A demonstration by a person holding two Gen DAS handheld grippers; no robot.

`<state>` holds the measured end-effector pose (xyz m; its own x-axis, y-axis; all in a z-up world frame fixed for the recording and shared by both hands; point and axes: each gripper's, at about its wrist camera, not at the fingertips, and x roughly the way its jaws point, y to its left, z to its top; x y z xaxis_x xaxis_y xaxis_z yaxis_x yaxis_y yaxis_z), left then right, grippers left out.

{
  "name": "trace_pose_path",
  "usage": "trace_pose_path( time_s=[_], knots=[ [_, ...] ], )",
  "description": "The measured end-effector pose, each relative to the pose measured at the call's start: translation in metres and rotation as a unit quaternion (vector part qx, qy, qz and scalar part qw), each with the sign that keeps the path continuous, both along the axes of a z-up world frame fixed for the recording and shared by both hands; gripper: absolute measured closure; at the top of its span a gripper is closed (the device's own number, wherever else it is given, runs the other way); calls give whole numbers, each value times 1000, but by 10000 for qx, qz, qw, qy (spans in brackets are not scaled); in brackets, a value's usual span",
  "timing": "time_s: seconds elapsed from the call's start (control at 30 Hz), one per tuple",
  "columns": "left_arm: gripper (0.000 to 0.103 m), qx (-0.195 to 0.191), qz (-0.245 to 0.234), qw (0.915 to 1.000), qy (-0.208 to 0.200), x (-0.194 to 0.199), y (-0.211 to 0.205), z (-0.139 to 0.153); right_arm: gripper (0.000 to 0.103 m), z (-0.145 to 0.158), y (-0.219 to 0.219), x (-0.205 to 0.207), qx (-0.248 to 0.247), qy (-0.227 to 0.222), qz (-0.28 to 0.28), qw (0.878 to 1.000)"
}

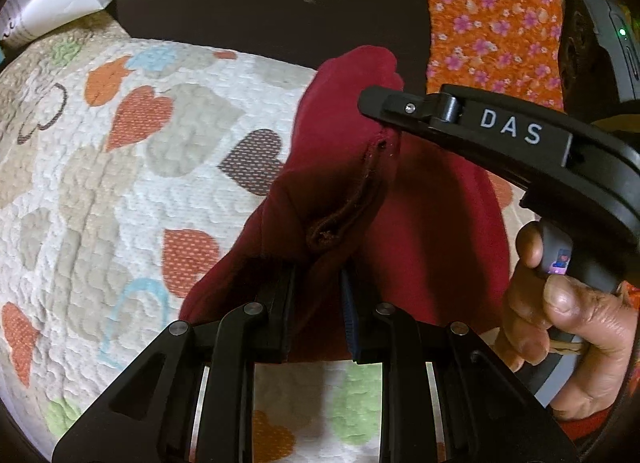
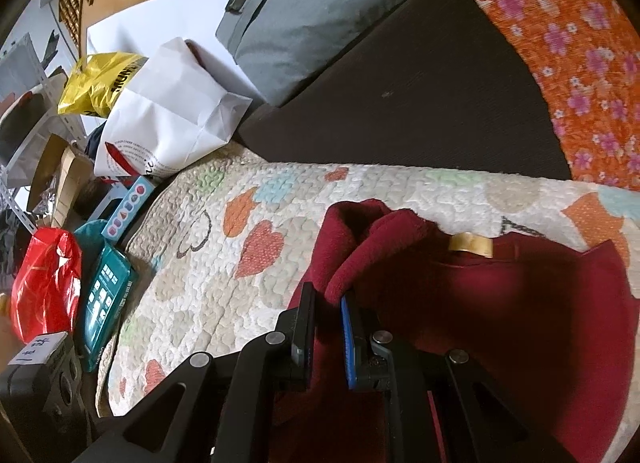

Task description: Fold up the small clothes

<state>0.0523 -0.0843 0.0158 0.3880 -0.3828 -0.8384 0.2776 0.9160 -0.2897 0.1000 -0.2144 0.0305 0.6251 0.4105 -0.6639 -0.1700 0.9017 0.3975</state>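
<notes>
A small dark red fleece garment (image 1: 420, 203) lies on a white quilt with heart shapes (image 1: 120, 183). My left gripper (image 1: 318, 283) is shut on a bunched fold of the red garment at its near edge. My right gripper (image 2: 328, 295) is shut on a rolled edge of the same garment (image 2: 500, 323), whose yellow neck label (image 2: 470, 245) shows beyond. In the left wrist view the right gripper's black body marked DAS (image 1: 500, 131) reaches over the garment from the right, held by a hand (image 1: 560, 323).
A dark brown sofa back (image 2: 400, 103) rises behind the quilt (image 2: 240, 263), with an orange flowered cloth (image 2: 580, 63) over it. A grey cushion (image 2: 312, 11), a white paper bag (image 2: 168, 115), red and yellow plastic bags and teal boxes (image 2: 108, 295) lie left of the quilt.
</notes>
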Motion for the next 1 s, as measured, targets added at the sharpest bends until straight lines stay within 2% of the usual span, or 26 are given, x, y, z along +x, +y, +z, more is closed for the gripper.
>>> trace_pose_path(
  time_s=[0.37,0.4,0.7,0.83,1.0],
  knots=[
    [84,-193,-399,9990,20,-8,-42,6,93,9,-34,-14,-87,-89,-290,9995],
    [91,-235,-456,9987,55,-7,-47,5,93,10,-38,-15,-97,-96,-316,9994],
    [91,-372,-856,9956,54,-13,-86,8,93,16,-64,-31,-251,-163,-493,9983],
    [91,-417,-1003,9940,-107,-17,-92,16,93,15,-81,-35,-199,-181,-642,9976],
    [91,-433,-1031,9937,-79,-18,-94,12,93,13,-92,-39,-128,-134,-692,9974]
  ],
)
